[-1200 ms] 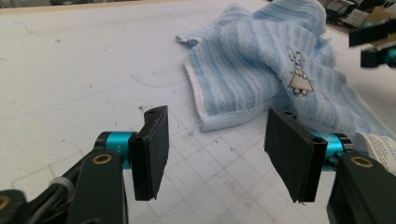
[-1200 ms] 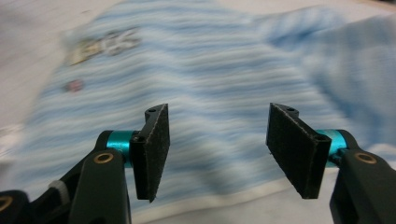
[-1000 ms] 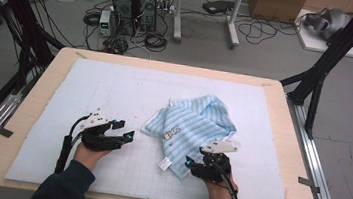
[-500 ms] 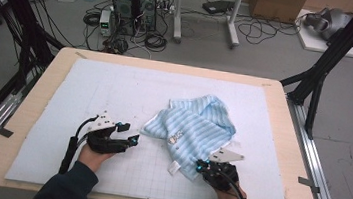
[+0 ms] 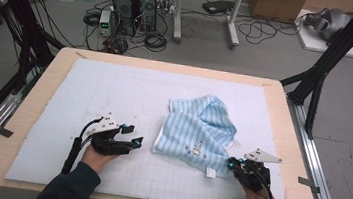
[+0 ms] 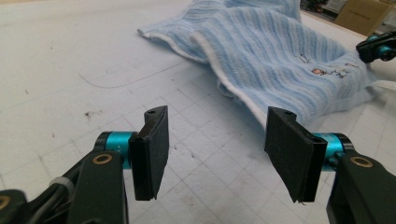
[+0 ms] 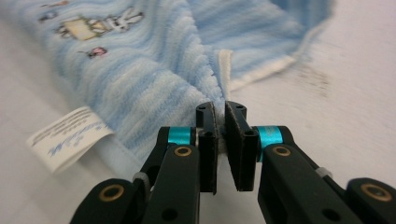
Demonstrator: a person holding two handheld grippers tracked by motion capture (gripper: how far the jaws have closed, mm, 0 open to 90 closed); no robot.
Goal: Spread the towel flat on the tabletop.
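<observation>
Rumpled blue-striped towel [image 5: 199, 135], white label, embroidered motif, possibly a rabbit.

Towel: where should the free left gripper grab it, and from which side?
Take the towel at its near-left white-hemmed edge, probably coming in level from the left with the left gripper, whose jaws are open. That hem lies flat and exposed on the mat. The right gripper is pinching the near-right corner.

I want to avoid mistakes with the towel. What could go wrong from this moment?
The right gripper pinches only a thin edge of the towel, so it may slip out when pulled. The left gripper is open, apart from the cloth, so the crumpled towel may drag across the mat instead of spreading.
</observation>
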